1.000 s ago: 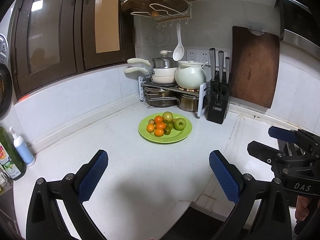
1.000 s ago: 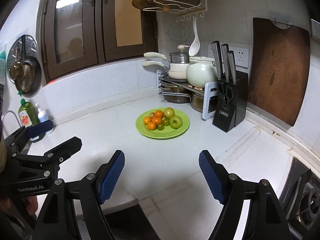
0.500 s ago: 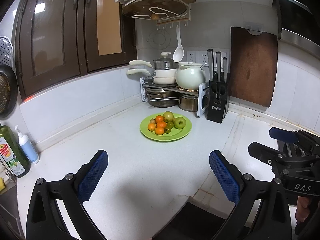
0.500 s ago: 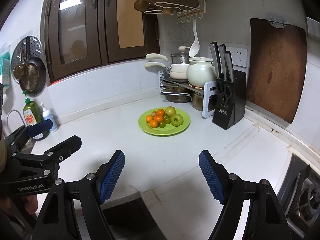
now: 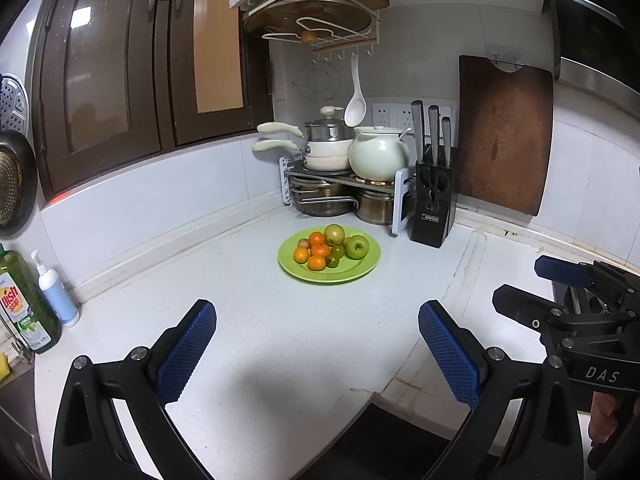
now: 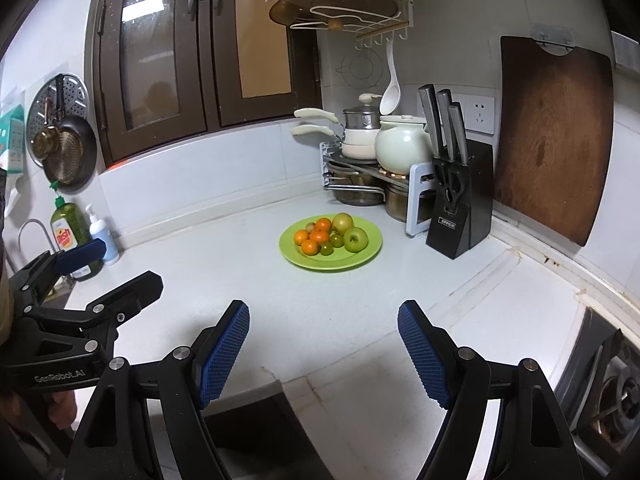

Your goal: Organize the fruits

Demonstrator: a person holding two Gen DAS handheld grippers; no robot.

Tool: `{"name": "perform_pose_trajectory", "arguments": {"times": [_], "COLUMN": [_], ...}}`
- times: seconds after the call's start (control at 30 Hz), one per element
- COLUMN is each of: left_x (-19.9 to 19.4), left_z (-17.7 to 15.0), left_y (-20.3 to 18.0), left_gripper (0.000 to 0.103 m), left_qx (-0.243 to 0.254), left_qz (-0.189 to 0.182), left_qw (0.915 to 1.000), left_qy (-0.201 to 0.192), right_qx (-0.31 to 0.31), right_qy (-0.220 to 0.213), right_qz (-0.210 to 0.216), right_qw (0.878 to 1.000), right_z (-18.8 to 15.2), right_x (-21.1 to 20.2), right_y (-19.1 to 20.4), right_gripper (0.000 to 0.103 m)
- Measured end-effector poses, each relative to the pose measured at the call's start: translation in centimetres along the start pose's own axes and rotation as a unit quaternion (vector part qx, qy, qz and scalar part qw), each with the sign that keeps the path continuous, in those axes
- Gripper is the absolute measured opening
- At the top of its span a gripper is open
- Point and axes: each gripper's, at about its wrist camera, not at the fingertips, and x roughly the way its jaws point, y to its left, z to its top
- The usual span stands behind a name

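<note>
Fruits (image 5: 329, 247) heaped on green plate (image 5: 362, 270) toward tabletop's (image 5: 248, 320) back corner; my left jaws (image 5: 317, 350) apart, empty; my right jaws (image 6: 323, 350) apart, empty

Home kitchen, pots (image 5: 332, 152), knife block (image 5: 434, 196), stove (image 6: 616, 384)

Oranges (image 5: 316, 250), two green apples (image 5: 357, 247) and small, perhaps unripe, green fruits (image 5: 335, 256) heaped on a green plate (image 5: 360, 270).

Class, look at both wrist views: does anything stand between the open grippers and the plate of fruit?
Nothing visible does. Bare white countertop lies between the left gripper, the right gripper and the green plate.
</note>
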Motion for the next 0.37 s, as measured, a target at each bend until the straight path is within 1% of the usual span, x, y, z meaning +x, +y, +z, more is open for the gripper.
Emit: {"name": "perform_pose_trajectory", "arguments": {"times": [0.37], "left_x": [0.12], "left_z": [0.19], "left_y": [0.39], "left_gripper": [0.103], "left_qx": [-0.001], "left_qz": [-0.002], "left_qw": [1.0], "left_qy": [0.004], "right_qx": [0.001], "right_qy": [0.003], "right_qz": [0.0], "right_qw": [1.0], "right_z": [-0.14], "right_x": [0.11], "right_y": [-0.08], "right_gripper": [0.077]}}
